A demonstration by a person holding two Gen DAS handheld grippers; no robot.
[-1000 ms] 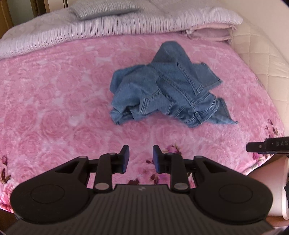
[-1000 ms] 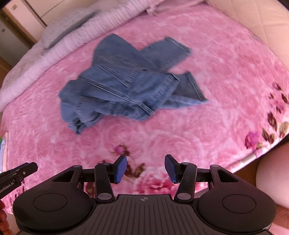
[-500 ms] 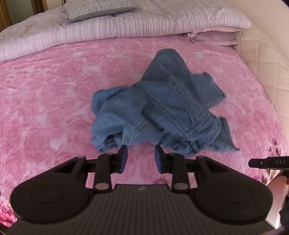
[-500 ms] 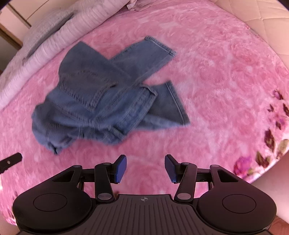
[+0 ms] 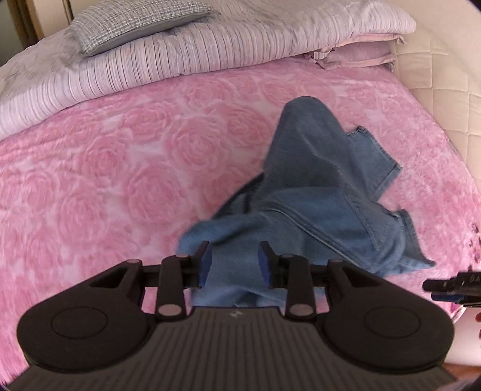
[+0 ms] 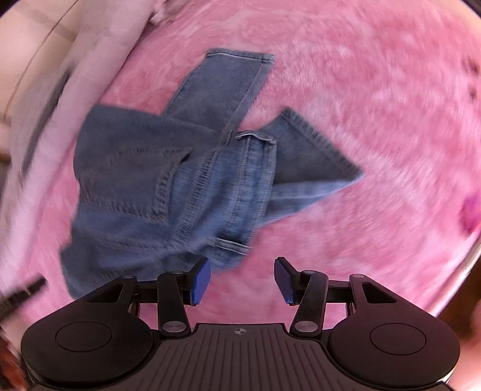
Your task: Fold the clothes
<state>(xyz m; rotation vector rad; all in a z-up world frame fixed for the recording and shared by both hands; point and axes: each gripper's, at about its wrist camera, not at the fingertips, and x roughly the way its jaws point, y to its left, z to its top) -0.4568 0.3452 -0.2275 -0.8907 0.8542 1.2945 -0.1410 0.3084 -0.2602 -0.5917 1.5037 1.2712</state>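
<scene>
A crumpled pair of blue denim jeans (image 5: 315,192) lies on the pink blanket (image 5: 120,186), toward the right half of the bed. From the left wrist view the heap runs from a rounded hump at the far end down to bunched cloth just at the fingers, so its long axis goes roughly away from the camera, leaning a little right. A hemmed leg end sticks out to the right, and a second flap trails at the lower right.

The right wrist view shows what the left hides: a stitched back pocket, the waistband with a belt loop, and two leg ends spreading up and right like a fork. That picture is motion-blurred, so the finer seams are hard to read.

The left gripper (image 5: 234,264) has its jaws spread, with denim showing between and beneath the blue pads; whether the pads touch the cloth I cannot tell. The right gripper (image 6: 242,281) is also spread wide, over bare blanket just beside the nearest edge of the jeans, grasping nothing.

The blanket is plush with a raised rose pattern. Beyond it lie a folded ribbed quilt (image 5: 180,60) in pale lilac and a checked grey pillow (image 5: 135,21). A cream quilted headboard (image 5: 445,84) curves along the right side.
</scene>
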